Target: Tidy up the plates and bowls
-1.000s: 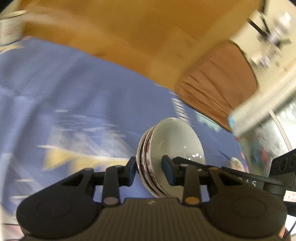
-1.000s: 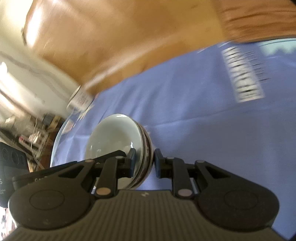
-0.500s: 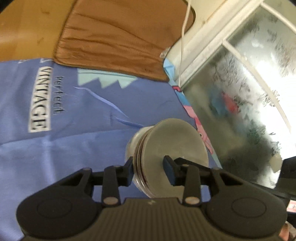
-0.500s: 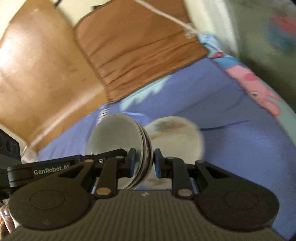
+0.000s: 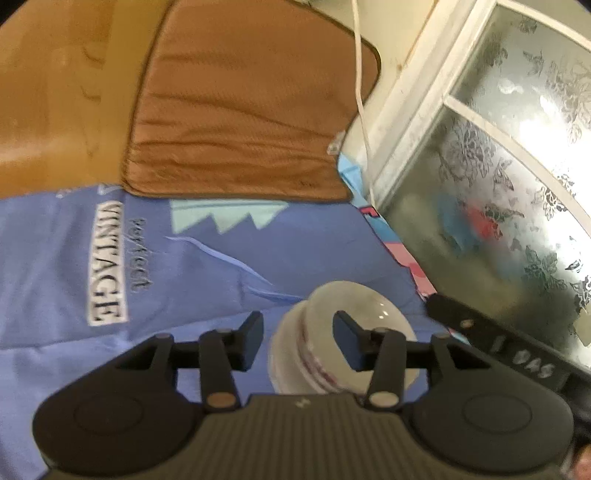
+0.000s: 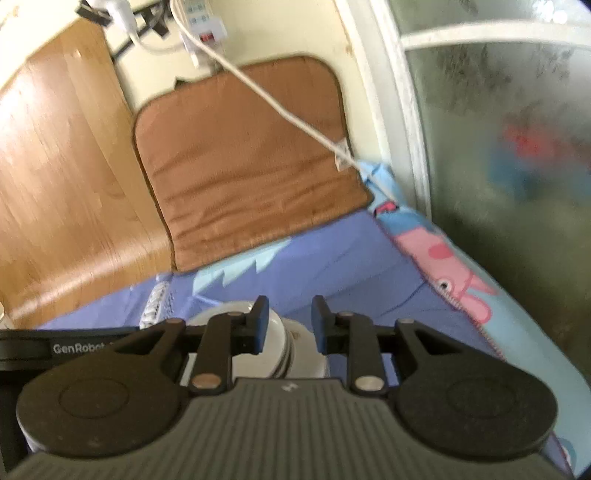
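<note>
A blue printed cloth covers the tabletop, lettered "VINTAGE" and edged on the window side with a pale strip bearing a pink cartoon figure. Behind it a wooden panel leans beside a brown quilted mat propped against the cream wall, and a frosted, flower-patterned window fills the right of both views. A white cord runs from a wall-mounted power strip down across the mat to the corner of the cloth.

A stack of white bowls with a dark red band near the rim lies on the cloth near the window edge, tipped so that its open side faces right in the left wrist view; whether it rests fully on the cloth or on its side is hard to say through the blur.

The left gripper straddles the rim of the stack, its jaws opening, the left finger clear of the bowls and the right one inside the top bowl's mouth without visibly pressing. The right gripper brackets the opposite rim of the bowls, seen in its own view, its jaws likewise opening with a gap showing at each blue-edged pad. Each gripper's black body shows at the edge of the other's view.
</note>
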Motion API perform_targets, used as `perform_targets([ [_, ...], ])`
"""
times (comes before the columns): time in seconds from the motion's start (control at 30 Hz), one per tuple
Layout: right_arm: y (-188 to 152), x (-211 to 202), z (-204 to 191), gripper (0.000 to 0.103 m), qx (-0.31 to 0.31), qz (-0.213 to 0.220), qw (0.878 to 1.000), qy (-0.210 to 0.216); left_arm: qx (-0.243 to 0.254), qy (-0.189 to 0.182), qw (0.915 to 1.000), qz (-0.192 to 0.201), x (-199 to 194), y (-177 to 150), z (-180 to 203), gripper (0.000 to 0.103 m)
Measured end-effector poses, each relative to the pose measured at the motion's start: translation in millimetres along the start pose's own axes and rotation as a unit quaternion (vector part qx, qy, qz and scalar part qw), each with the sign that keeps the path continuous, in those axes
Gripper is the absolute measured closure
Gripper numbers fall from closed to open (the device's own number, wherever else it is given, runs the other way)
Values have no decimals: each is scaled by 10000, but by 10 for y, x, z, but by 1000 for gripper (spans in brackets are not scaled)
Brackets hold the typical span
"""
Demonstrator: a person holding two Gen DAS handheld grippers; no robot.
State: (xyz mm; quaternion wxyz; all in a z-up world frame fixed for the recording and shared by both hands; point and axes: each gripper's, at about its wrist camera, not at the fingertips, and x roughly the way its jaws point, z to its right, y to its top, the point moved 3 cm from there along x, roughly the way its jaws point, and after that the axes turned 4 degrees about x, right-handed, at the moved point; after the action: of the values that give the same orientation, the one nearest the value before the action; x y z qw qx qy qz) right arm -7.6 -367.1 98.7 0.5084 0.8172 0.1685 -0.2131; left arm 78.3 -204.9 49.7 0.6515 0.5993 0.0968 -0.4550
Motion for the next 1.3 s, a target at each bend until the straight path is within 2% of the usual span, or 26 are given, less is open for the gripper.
perform_targets([
  [0.17, -189, -364, -267, 72, -275, 536, 9977, 314, 66, 431, 9984, 370, -353, -162, -190, 58],
  [0.23, -397, -509, -387, 63, -384, 762, 9956, 381, 106, 651, 9964, 527, -505, -255, -258, 56],
  [0.33, -661, -564, -484, 57, -288, 842, 9953, 385, 266, 877, 9935, 669, -691, -416, -293, 47],
  [0.4, -830, -565, -536, 55, -44, 762, 9963, 390, 436, 1086, 9902, 755, -808, -538, -296, 32],
  [0.47, -962, -571, -581, 48, 240, 728, 9964, 372, 563, 1326, 9854, 911, -934, -659, -335, 21],
  [0.53, -1069, -560, -615, 41, 504, 691, 9957, 355, 617, 1595, 9798, 1034, -1068, -762, -417, 14],
  [0.63, -1194, -554, -719, 39, 644, 522, 9960, 342, 687, 1957, 9711, 1184, -1262, -899, -549, 2],
  [0.7, -1276, -588, -788, 33, 682, 503, 9959, 329, 724, 2186, 9647, 1278, -1392, -985, -622, 0],
  [0.77, -1324, -617, -858, 28, 722, 513, 9955, 342, 737, 2283, 9620, 1302, -1480, -1053, -661, 0],
  [1.0, -1435, -741, -1074, 18, 579, 661, 9953, 406, 803, 2388, 9593, 1280, -1648, -1208, -791, 0],
  [1.17, -1476, -773, -1197, 17, 447, 700, 9957, 421, 752, 2398, 9590, 1306, -1729, -1291, -880, 0],
  [1.3, -1489, -803, -1258, 12, 357, 817, 9951, 432, 679, 2430, 9591, 1279, -1764, -1333, -953, 0],
])
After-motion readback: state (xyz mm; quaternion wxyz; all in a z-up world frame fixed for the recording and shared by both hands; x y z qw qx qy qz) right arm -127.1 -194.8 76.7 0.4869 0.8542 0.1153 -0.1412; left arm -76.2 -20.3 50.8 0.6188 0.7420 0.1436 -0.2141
